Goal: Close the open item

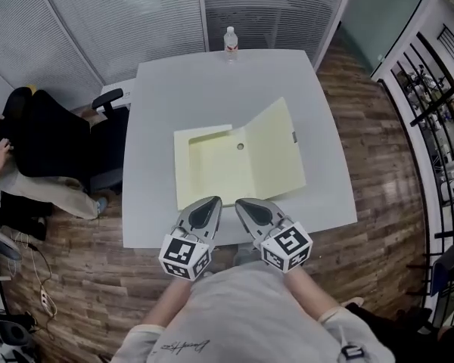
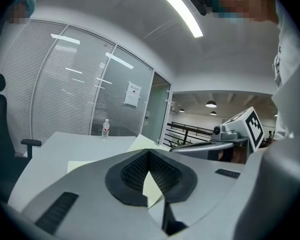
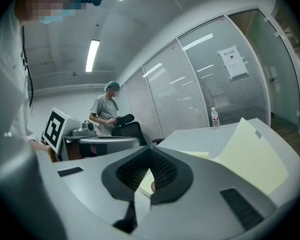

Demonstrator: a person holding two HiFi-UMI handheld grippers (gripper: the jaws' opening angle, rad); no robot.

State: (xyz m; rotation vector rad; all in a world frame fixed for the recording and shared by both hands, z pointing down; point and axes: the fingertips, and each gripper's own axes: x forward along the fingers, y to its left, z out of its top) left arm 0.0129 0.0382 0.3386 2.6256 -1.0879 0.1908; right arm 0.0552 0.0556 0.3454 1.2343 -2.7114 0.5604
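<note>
A pale yellow folder [image 1: 216, 165] lies open on the white table [image 1: 181, 89]. Its base is flat and its right flap [image 1: 276, 153] is raised at a slant. My left gripper [image 1: 214, 200] and right gripper [image 1: 240, 203] hover side by side at the folder's near edge, above the table's front rim. Both are shut with nothing between the jaws. In the left gripper view the jaw tips of the left gripper [image 2: 148, 151] meet, with the folder [image 2: 140, 143] beyond them. The right gripper view shows the right gripper [image 3: 149, 149] the same way, and the raised flap [image 3: 250, 159] stands to its right.
A water bottle [image 1: 230, 39] stands at the table's far edge. A black office chair [image 1: 45, 138] and a seated person are at the left of the table. Glass partitions with blinds close off the back. A black railing [image 1: 431, 119] runs along the right.
</note>
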